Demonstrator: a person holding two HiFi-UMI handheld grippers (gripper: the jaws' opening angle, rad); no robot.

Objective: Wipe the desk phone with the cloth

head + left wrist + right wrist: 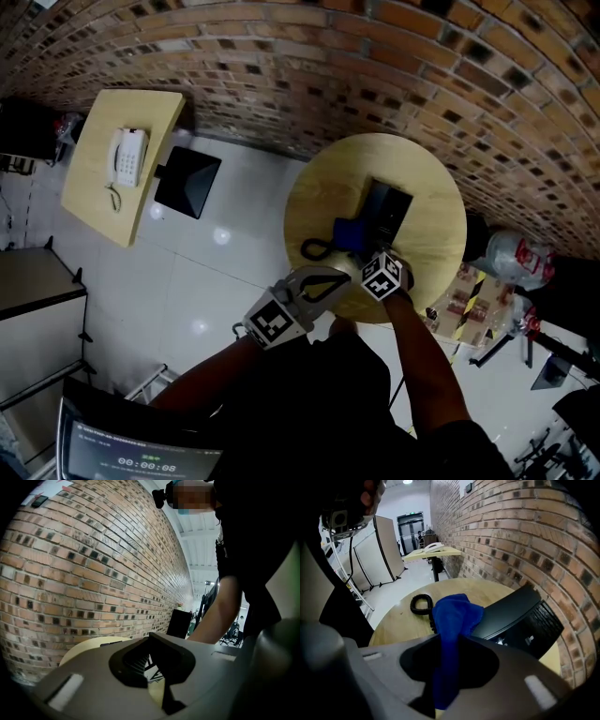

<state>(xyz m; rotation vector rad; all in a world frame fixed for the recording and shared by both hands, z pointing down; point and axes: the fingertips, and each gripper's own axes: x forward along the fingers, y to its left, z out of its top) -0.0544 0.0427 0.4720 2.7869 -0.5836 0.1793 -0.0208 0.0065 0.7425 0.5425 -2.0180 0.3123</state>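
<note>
A black desk phone lies on a round wooden table by the brick wall. Its coiled cord curls on the table to its left. My right gripper is shut on a blue cloth, which bunches against the phone's near left edge. My left gripper hovers over the table's near rim, left of the right one. Its jaws meet at the tips with nothing between them.
A rectangular wooden table at the far left carries a white phone. A black box sits on the tiled floor beside it. Bags and clutter crowd the floor right of the round table. A screen shows at bottom left.
</note>
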